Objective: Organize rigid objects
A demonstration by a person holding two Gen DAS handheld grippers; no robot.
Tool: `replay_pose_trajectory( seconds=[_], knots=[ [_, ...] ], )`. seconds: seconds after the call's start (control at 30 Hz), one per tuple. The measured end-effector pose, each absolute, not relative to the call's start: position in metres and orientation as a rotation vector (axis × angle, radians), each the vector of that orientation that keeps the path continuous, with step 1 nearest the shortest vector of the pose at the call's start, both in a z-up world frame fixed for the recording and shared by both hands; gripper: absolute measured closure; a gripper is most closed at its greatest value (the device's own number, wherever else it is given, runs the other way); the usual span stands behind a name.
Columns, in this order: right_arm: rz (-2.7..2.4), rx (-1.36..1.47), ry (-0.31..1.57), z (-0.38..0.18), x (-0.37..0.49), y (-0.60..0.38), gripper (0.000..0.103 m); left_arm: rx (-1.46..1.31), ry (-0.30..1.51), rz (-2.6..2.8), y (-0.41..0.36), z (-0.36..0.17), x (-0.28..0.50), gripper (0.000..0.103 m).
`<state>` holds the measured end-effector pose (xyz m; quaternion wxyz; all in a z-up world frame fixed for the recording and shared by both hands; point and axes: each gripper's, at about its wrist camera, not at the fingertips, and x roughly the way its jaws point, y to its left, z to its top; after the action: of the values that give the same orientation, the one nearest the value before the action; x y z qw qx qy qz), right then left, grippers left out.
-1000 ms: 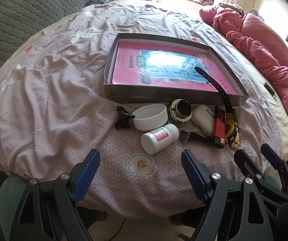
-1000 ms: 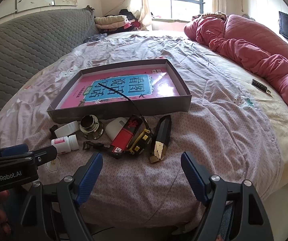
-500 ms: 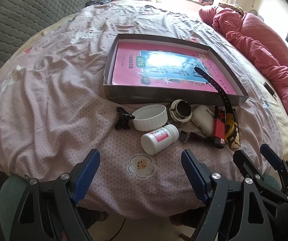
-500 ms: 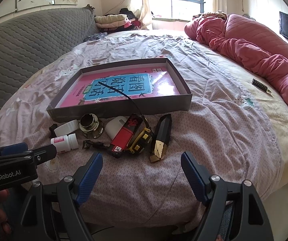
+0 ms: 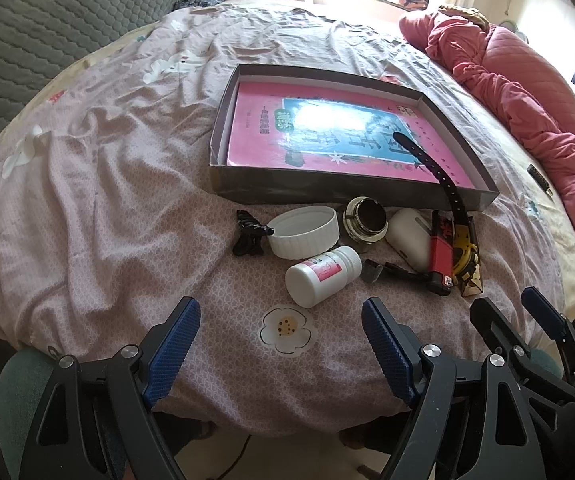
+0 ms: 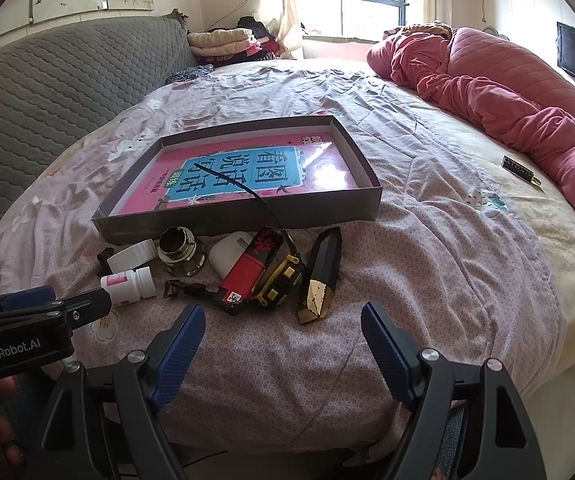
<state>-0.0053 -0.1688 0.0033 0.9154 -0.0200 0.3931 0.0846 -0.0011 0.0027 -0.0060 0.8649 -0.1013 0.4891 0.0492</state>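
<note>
A shallow grey box (image 5: 327, 190) (image 6: 247, 216) with a pink book (image 5: 327, 136) inside lies on the bed. In front of it lie a white pill bottle (image 5: 321, 276) (image 6: 129, 280), a white lid (image 5: 303, 232), a black hair clip (image 5: 249, 234), a metal jar (image 5: 365, 224) (image 6: 177, 250), a white case (image 5: 409, 240), a red lighter (image 5: 439, 256) (image 6: 251, 268), a yellow tape measure (image 6: 281, 280) and a black-and-gold box (image 6: 321, 276). My left gripper (image 5: 281, 344) is open and empty, just short of the bottle. My right gripper (image 6: 281, 338) is open and empty before the pile.
A pink quilt (image 6: 507, 92) lies at the bed's right side. A grey padded headboard (image 6: 47, 76) runs along the left. Folded clothes (image 6: 223, 42) sit by the window. A small dark object (image 6: 519, 168) lies on the sheet at right.
</note>
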Motion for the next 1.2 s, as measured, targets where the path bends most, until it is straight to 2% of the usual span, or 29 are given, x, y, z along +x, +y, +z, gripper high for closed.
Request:
replay_pose_trajectory(
  seconds=[0.7,0.87,1.2],
  knots=[
    [0.145,-0.002,0.82,0.004,0.002,-0.177,0.023,-0.383,1.082,-0.002,0.012,-0.02,0.01,0.019],
    [0.135,0.014,0.832,0.002,0.007,-0.183,0.023,-0.407,1.097,-0.036,0.0,-0.021,0.018,0.03],
    [0.125,0.042,0.852,-0.002,0.014,-0.191,0.023,-0.437,1.136,-0.048,0.001,-0.037,0.034,0.04]
  ],
)
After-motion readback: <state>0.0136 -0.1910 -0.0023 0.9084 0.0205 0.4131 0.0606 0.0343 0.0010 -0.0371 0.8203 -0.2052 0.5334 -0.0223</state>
